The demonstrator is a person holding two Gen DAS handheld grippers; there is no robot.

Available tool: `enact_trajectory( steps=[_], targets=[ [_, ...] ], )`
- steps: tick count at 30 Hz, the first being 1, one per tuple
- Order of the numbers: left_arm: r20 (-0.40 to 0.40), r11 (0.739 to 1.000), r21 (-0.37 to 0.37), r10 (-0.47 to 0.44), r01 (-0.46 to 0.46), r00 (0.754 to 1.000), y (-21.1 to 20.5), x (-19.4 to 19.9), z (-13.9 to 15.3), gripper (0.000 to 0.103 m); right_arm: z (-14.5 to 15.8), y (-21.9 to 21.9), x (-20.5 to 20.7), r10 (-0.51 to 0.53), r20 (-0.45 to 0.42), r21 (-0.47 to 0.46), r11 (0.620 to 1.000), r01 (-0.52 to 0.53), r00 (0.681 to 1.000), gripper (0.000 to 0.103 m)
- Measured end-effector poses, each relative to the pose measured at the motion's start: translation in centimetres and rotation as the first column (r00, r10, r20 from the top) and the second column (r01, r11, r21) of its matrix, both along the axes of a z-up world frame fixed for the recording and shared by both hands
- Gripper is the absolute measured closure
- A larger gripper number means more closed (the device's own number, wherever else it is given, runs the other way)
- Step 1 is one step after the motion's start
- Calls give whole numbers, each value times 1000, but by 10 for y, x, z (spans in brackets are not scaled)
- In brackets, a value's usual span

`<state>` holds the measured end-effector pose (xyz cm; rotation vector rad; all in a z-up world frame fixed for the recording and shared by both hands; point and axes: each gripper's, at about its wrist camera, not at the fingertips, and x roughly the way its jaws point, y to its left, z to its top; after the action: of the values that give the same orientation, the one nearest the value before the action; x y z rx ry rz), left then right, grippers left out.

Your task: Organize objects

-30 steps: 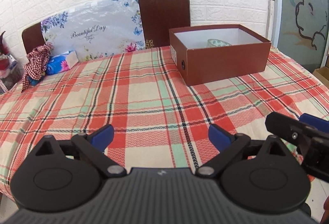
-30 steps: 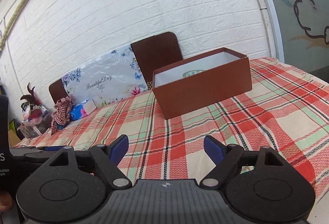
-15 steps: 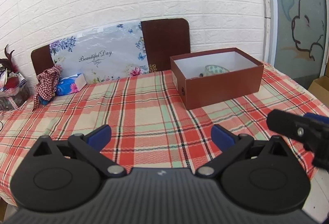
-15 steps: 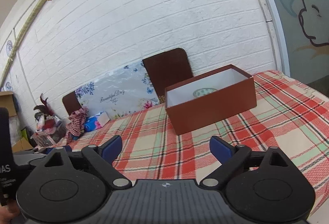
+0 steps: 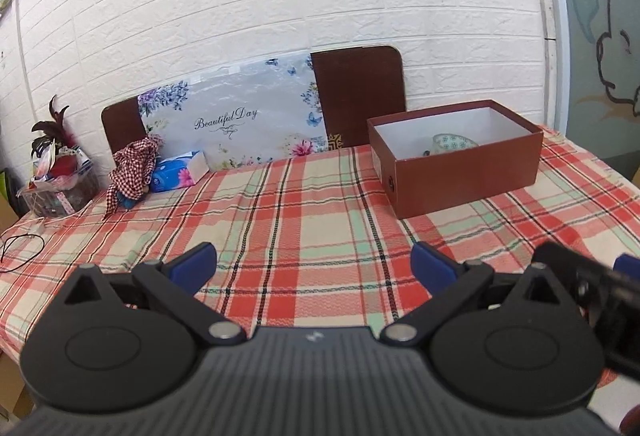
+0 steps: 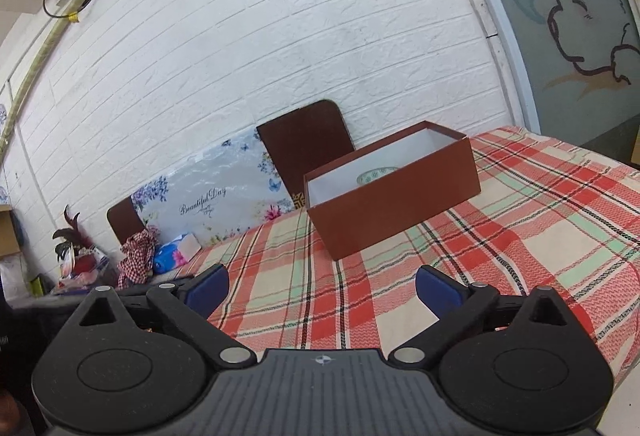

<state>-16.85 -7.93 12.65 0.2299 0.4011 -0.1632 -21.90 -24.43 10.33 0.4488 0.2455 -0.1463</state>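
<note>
An open brown box (image 5: 460,175) with a white inside stands at the far right of the plaid-covered table (image 5: 300,228). A patterned bowl (image 5: 454,143) lies inside it. The box also shows in the right wrist view (image 6: 396,203), with the bowl's rim (image 6: 376,175) just visible. My left gripper (image 5: 314,266) is open and empty above the table's near part. My right gripper (image 6: 322,288) is open and empty, also near the front edge; its body shows at the right of the left wrist view (image 5: 592,288).
A red checked cloth (image 5: 134,165) and a blue tissue pack (image 5: 178,171) lie at the table's far left. A floral board (image 5: 236,123) and two chair backs (image 5: 358,91) stand behind the table. A basket of oddments (image 5: 60,179) sits at the left edge.
Both grippers have drawn back and tilted upward, so the box and table look farther away and more wall shows. Both stay open and empty.
</note>
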Motion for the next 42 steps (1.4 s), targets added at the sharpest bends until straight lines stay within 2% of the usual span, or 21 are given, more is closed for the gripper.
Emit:
enact_trajectory(
  steps=[10,21,42],
  targets=[
    [15,999,3,-40,40,999,-1,-6,-1,0,0,-8,-1,-41,18,19,999,40,999,2],
    [37,999,41,-5,4,999,-2,-7,-6,0,-1,-10,0,-31,14,22,999,30,999,2],
    [7,999,40,-12,12,1000,-2,-4,-9,0,-1,-9,1,-27,10,23,999,27,1000,1]
  ],
)
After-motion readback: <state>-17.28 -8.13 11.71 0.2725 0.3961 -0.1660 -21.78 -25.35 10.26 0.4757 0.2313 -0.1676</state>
